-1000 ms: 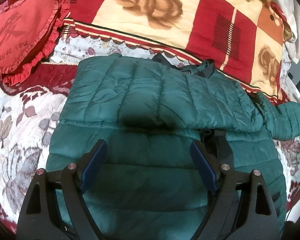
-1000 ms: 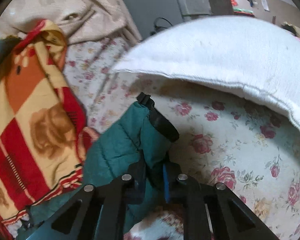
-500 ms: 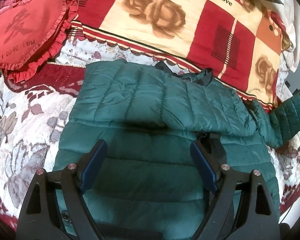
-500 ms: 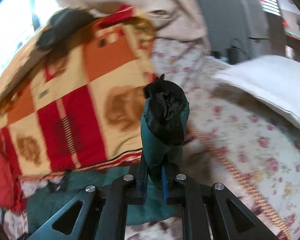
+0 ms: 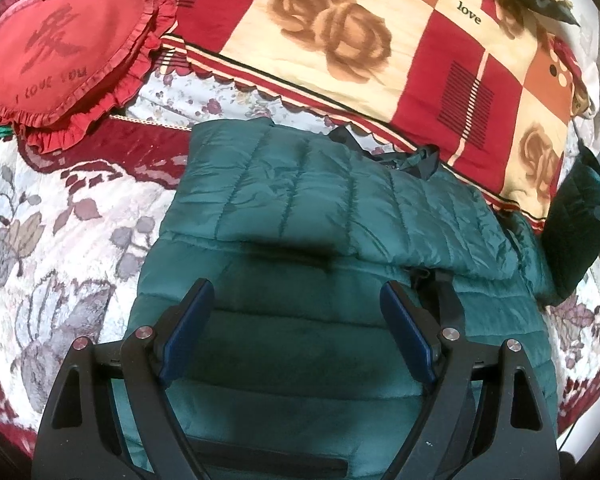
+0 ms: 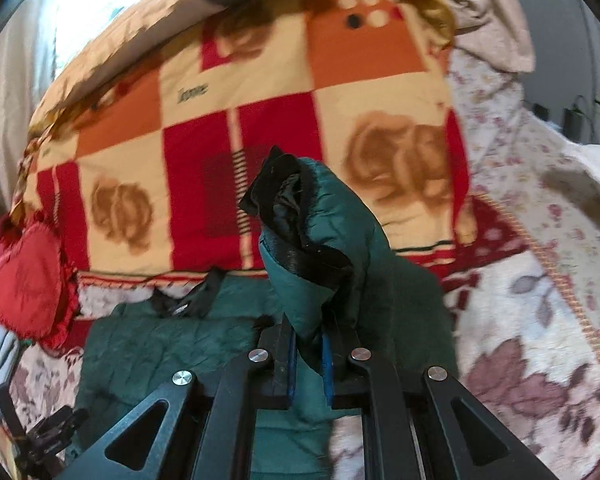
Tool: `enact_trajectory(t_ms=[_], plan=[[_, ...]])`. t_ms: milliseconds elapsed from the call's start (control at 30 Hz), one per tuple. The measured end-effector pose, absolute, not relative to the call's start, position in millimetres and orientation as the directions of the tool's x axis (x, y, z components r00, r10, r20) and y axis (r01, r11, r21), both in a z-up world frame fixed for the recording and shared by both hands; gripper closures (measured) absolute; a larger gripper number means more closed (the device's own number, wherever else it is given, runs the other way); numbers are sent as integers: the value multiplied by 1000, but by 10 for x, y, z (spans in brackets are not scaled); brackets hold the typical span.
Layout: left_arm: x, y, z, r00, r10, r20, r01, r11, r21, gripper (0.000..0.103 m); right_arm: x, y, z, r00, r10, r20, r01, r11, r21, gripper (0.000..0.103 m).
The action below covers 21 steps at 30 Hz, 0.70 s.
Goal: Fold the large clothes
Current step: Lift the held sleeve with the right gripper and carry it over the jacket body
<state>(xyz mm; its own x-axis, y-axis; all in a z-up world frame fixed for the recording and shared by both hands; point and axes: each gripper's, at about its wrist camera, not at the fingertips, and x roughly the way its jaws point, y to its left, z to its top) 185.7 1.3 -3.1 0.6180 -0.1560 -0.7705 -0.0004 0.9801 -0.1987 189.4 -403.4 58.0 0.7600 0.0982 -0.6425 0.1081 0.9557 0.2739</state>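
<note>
A dark green quilted puffer jacket [image 5: 324, 216] lies spread on the bed, one sleeve folded across its chest. My left gripper [image 5: 296, 300] hovers over the jacket's lower half, open, with nothing between its blue pads. My right gripper [image 6: 309, 332] is shut on the other sleeve [image 6: 332, 248] just below its black-lined cuff [image 6: 288, 196], and the cuff stands up above the fingers. In the left wrist view that lifted sleeve [image 5: 576, 220] shows at the right edge. The jacket's body [image 6: 164, 344] lies lower left in the right wrist view.
A red, cream and orange patchwork blanket [image 5: 380, 48] is heaped behind the jacket. A red heart-shaped cushion [image 5: 60, 52] sits at the far left. The floral bedspread [image 5: 52, 216] surrounds the jacket. A pale folded cloth [image 6: 592, 168] lies at the right.
My right gripper has swung the held sleeve up and leftward, from beside the white cloth toward the jacket's body. The left gripper has stayed open over the jacket, barely shifting.
</note>
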Motion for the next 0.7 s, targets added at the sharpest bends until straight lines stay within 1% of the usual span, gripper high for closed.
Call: enact_trajectory(t_ms=[200,333,700], plan=[[1863,81,-53,617,-149,-773,-12,980,-198,18,2023,-3457,426,712,205,-672,1,956,292,94],[1957,155,-86,605,-164,-779,-44,970,-239,18,2136,-3158,305,686,259,-680,-31,944,328,94],[2157,369,-119,608,-154,-779,-106,957,-272,18,2345,-2355,9,599,406,-690,-142,902,408,94]])
